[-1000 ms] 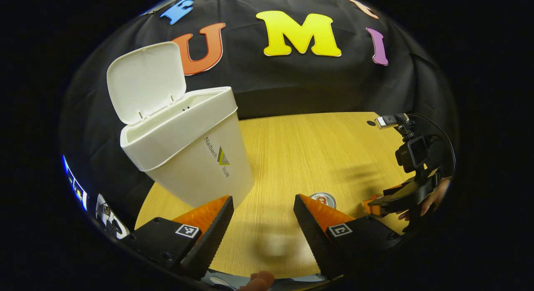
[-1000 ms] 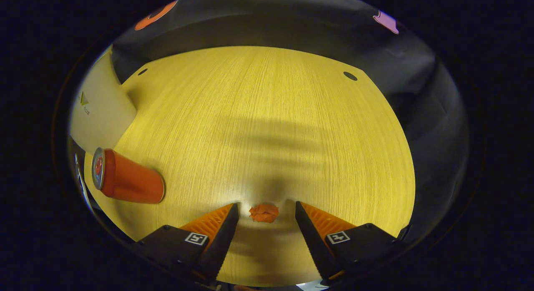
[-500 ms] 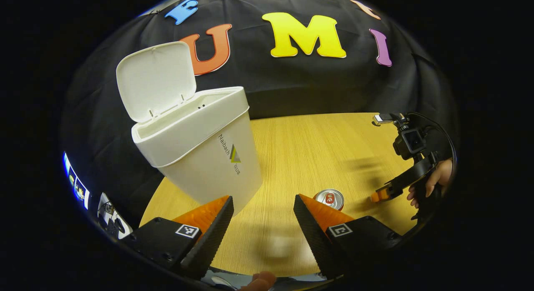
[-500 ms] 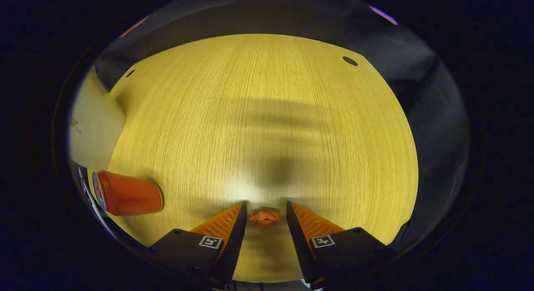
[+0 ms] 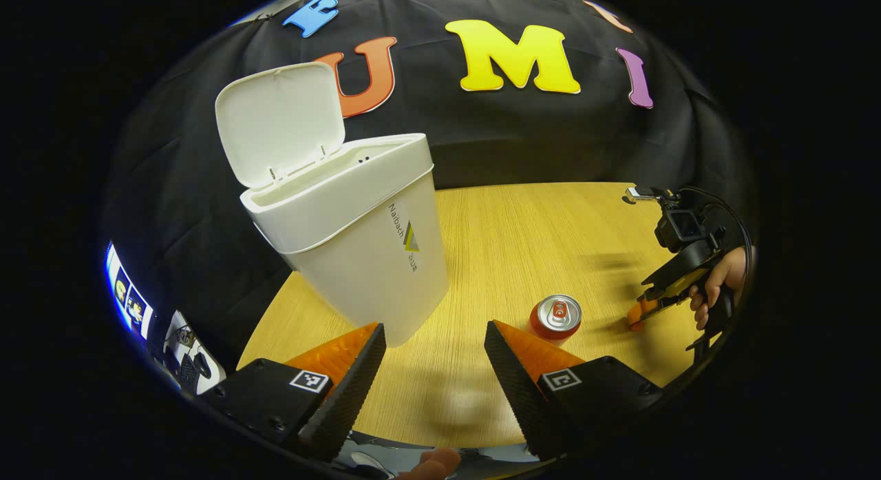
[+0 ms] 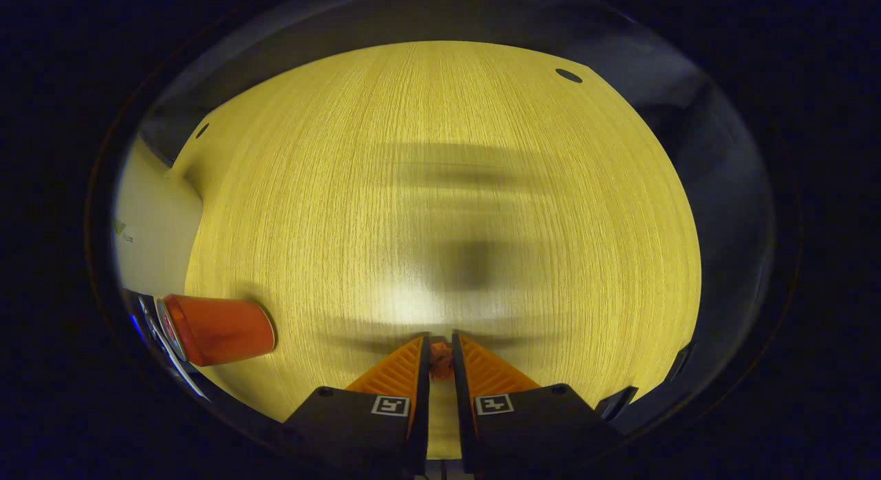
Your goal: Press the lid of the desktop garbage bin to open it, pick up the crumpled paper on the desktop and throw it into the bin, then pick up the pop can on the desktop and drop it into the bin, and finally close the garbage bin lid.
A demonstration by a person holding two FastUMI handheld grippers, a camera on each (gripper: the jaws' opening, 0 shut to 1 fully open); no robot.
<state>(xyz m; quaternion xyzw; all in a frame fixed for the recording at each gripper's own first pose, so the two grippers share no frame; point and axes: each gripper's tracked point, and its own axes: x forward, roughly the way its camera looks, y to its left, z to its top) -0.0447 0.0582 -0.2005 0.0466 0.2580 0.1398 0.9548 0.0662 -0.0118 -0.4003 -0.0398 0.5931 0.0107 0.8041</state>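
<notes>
The right gripper has just closed onto the small crumpled orange paper on the wooden bench; lifting toward the open white plastic bin comes next. The left gripper hangs open.

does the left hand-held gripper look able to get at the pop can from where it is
Probably yes. The left hand-held gripper is open, and the pop can stands upright on the table just ahead and to its right, with bare wood between them. The bin sits off to the other side.
</notes>
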